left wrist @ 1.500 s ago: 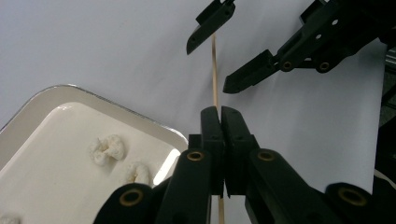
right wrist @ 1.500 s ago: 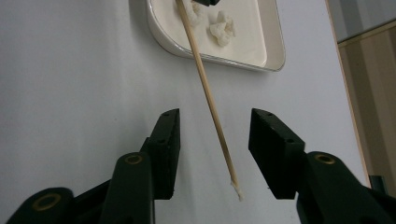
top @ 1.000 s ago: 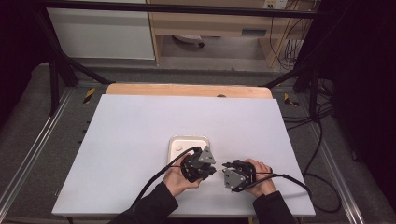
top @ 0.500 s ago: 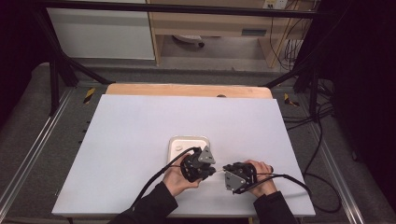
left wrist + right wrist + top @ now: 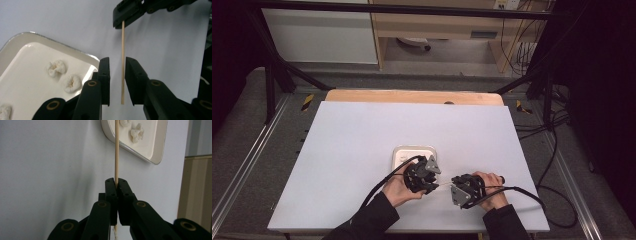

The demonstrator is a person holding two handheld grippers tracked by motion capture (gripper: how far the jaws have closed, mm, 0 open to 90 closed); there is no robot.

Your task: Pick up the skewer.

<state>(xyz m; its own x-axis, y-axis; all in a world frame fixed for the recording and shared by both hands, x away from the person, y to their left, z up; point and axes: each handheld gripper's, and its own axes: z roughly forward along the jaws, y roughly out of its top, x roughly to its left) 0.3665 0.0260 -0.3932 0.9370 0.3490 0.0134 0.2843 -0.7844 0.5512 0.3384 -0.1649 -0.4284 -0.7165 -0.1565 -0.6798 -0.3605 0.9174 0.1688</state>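
Your right tool [image 5: 116,182] is clenched on a thin, pale wooden skewer [image 5: 116,150]; in the right gripper view the two black jaws press together with the stick pinched between their tips, and the stick runs straight on past the edge of the cream, rounded-corner tray [image 5: 160,147]. Your left tool [image 5: 117,72] has let go of the same skewer [image 5: 122,62]: its jaws have just been opening, and in the left gripper view the stick stands in the gap between them, close to the right-hand jaw, with a clear gap on the other side. The far end of the stick sits in the right tool's jaws at the top of that view.

From the high view, both tools are low over the near part of the white table [image 5: 362,150], your left tool [image 5: 424,175] right at the near edge of the tray [image 5: 399,152] and your right tool [image 5: 459,192] just beside it to the right, the skewer [image 5: 443,184] bridging the short space between them. The tray holds small white, puffy popcorn-like pieces [image 5: 57,67], lying loose on its floor, apart from the stick.
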